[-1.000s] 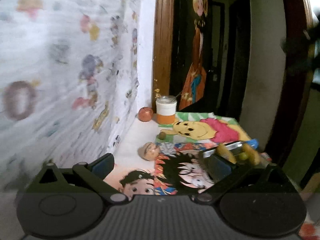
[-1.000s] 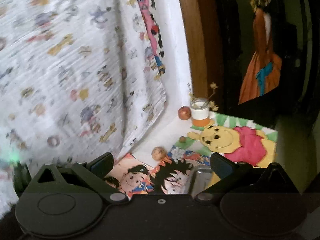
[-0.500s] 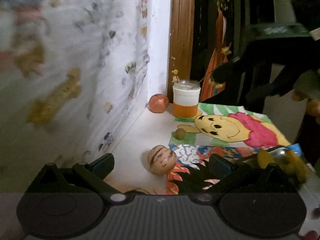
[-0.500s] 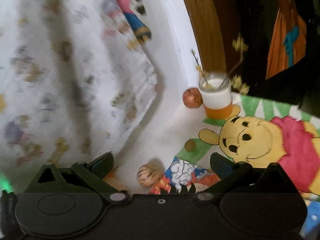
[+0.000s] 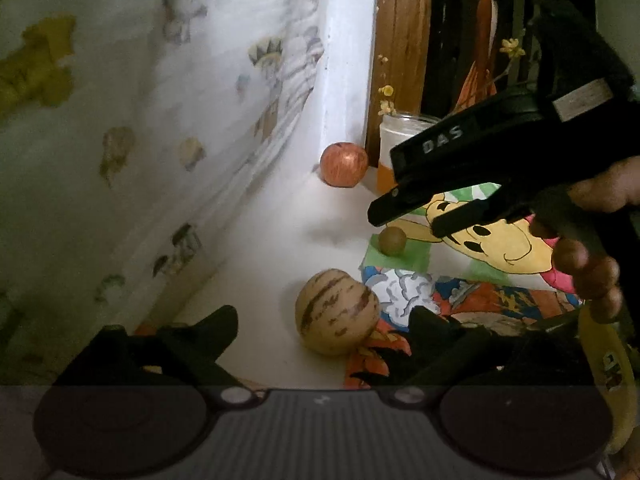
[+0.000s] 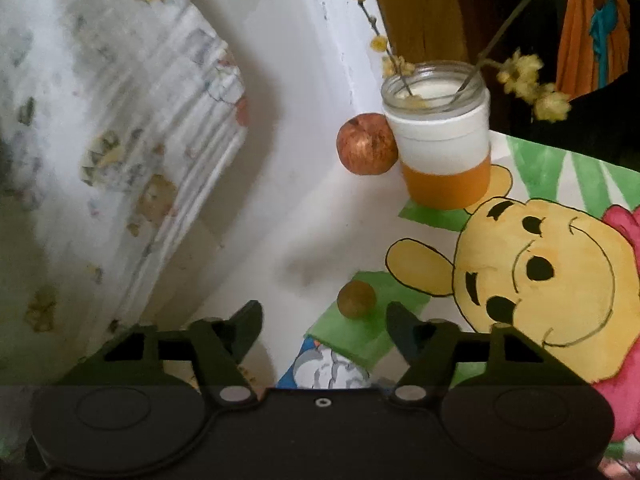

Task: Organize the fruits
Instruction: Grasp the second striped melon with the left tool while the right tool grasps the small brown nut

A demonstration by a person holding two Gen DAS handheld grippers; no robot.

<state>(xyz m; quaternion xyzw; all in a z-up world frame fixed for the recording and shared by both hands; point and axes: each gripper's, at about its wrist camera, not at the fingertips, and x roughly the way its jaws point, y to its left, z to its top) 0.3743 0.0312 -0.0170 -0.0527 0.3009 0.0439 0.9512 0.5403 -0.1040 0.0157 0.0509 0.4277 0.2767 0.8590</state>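
I take the jar (image 6: pixel 440 136), white above and orange below, as my landmark at the back of the table (image 5: pixel 280 240).

Left of the jar and touching its side in the right wrist view sits the red apple (image 6: pixel 366 144), against the wall. In front of the jar, well toward me, lies the striped melon-like fruit (image 5: pixel 337 312): cream skin with dark brown streaks, round, resting half on bare table and half on the edge of the cartoon mat (image 5: pixel 460 292). My left gripper (image 5: pixel 320 332) brackets it; its jaws are closing but the pads do not yet touch the fruit.

Between the jar and the melon-like fruit lies the small brown-green fruit (image 6: pixel 356 298), round and dull, on the green corner of the mat. My right gripper (image 6: pixel 324 320) points down at it; its jaws are closing, and the fruit sits just ahead of the fingertips, not yet between them.

I judge the step in hand to be the reach-and-grasp on both fruits. The next move calls for advancing each gripper until its fruit is centred between the pads, then closing gently; both are round and could roll.

Far right of the jar, a yellow banana (image 5: pixel 608 360) shows at the frame edge.
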